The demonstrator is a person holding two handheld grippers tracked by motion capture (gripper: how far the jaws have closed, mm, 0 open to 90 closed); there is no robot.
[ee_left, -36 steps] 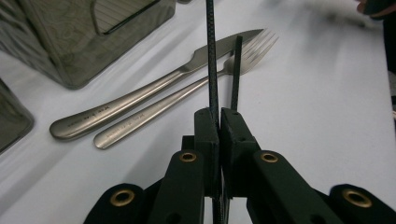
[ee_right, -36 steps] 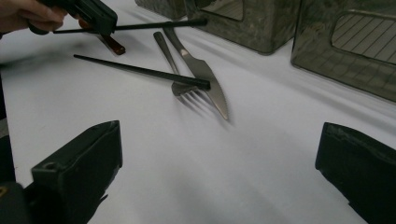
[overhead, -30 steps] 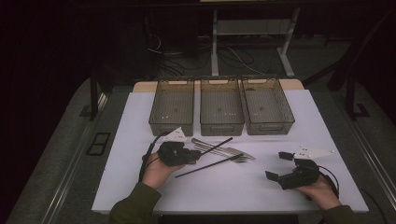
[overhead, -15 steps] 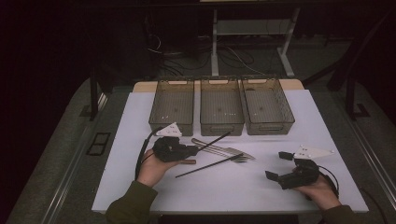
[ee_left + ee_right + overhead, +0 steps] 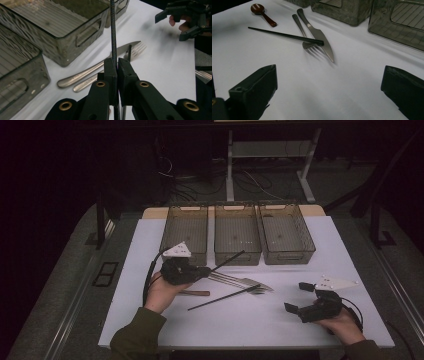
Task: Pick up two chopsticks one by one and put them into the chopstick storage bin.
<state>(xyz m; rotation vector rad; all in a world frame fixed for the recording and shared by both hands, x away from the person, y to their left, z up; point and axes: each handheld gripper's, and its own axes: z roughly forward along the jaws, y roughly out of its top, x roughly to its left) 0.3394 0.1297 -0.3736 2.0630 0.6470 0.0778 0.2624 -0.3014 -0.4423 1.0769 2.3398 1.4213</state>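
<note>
The left gripper [image 5: 117, 65] has its fingers [image 5: 110, 71] pinching a black chopstick [image 5: 113, 37] near one end, so the rod angles up toward the middle bin [image 5: 237, 237], apparently to be dropped in. The second chopstick [image 5: 223, 297] lies on the white table [image 5: 270, 325] across the fork [image 5: 308, 43] and knife [image 5: 319, 35]. The right gripper [image 5: 298, 297] rests aside, fingers spread and holding nothing, leaving room.

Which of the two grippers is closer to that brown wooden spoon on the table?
Left. The left gripper holds a chopstick just above the spoon; the right gripper rests open, far across the table.
</note>
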